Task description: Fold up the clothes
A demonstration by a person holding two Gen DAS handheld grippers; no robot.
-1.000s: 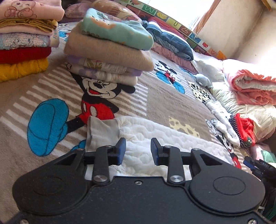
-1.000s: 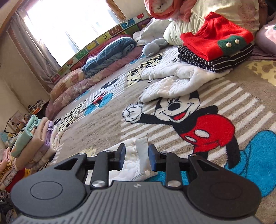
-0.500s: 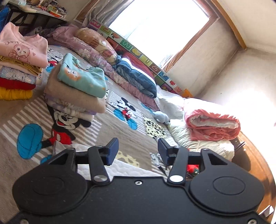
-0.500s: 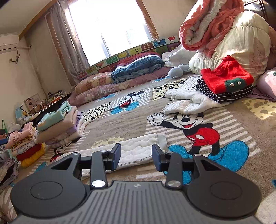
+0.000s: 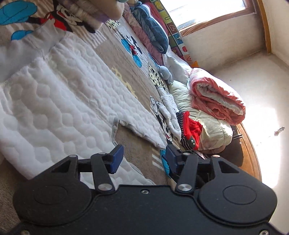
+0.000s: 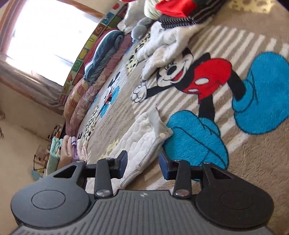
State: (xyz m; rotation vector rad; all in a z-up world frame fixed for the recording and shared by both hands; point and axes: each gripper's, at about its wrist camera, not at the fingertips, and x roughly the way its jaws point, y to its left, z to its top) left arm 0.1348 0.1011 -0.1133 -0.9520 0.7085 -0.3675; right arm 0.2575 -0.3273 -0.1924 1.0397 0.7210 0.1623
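Note:
A white quilted garment [image 5: 59, 94] lies spread flat on the Mickey Mouse rug [image 5: 137, 150]. My left gripper [image 5: 142, 159] is open and empty, low over the garment's near edge, the view tilted. The garment also shows in the right wrist view [image 6: 142, 144], its grey snap-button end reaching the rug's blue patch. My right gripper [image 6: 142, 163] is open and empty, straddling that edge of the garment.
Folded clothes stacks stand at the garment's far side [image 5: 97, 16] [image 6: 68, 150]. A white garment [image 6: 162, 41], a striped and red pile [image 5: 187, 130] [image 6: 178, 10], a pink rolled blanket [image 5: 215, 97] and pillows [image 6: 101, 59] lie beyond.
Both grippers dropped from a raised, level view down to the garment and rolled sideways. Both jaws have opened wider.

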